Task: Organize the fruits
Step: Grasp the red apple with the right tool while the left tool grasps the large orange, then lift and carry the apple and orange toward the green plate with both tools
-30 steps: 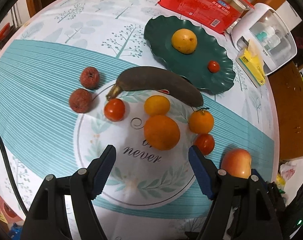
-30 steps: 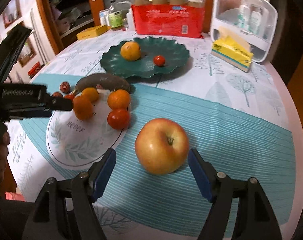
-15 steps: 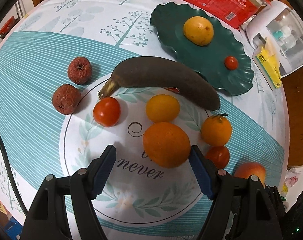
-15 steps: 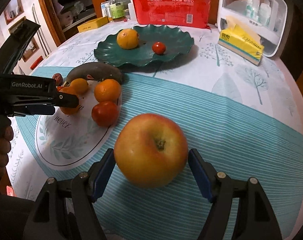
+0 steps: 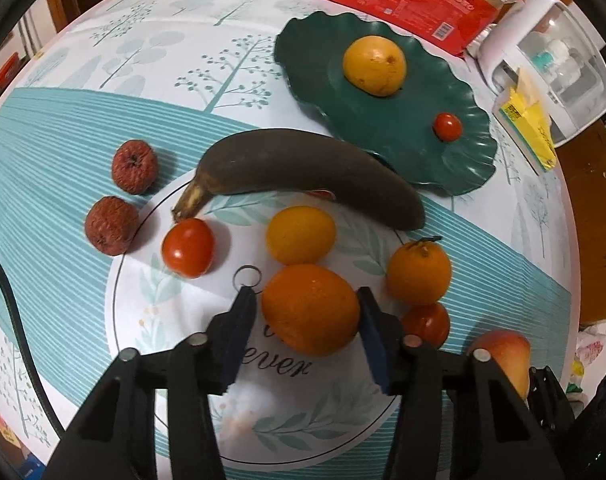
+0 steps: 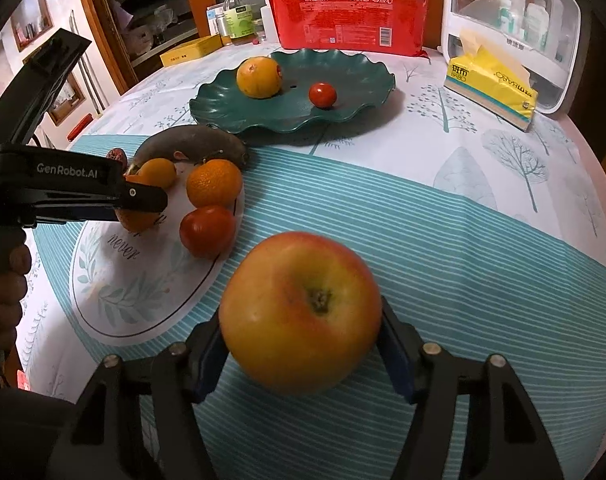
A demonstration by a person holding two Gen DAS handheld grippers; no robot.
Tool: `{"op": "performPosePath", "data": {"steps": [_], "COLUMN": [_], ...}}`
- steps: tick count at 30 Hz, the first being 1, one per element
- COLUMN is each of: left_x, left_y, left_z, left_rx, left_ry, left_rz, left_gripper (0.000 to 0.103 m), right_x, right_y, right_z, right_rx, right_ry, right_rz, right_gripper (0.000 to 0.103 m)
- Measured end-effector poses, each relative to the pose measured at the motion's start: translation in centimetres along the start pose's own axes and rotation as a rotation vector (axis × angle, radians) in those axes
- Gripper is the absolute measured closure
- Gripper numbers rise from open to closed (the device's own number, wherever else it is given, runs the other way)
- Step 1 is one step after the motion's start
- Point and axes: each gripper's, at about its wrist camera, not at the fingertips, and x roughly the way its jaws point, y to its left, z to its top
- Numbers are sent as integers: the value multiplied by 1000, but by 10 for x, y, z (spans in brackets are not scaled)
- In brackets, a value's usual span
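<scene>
While closing, jaws around orange, apple.

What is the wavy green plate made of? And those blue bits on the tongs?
The green plate looks like glossy plastic or glazed ceramic: it shines and its scalloped rim is smooth. I cannot tell which. The blue pads look like soft matte rubber or foam: dull, no shine, slightly rough edges.
</scene>
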Motion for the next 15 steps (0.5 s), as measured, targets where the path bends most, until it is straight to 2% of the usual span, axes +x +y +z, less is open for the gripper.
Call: {"op": "performPosePath", "data": {"steps": [7, 15], "left_x": [-4, -32], "left_y": [-2, 4], "left_z": [-2, -11], "left_rx": [16, 24], "left_ry": [-15, -77], "left_rz": [5, -3], "left_gripper": [60, 60], "right_x": [0, -8], "right_y": [-1, 5], "right_z": [0, -3], "right_rx": [9, 22], "right_ry": [7, -3], "right_rz": [13, 46], "right_gripper": [37, 37]}}
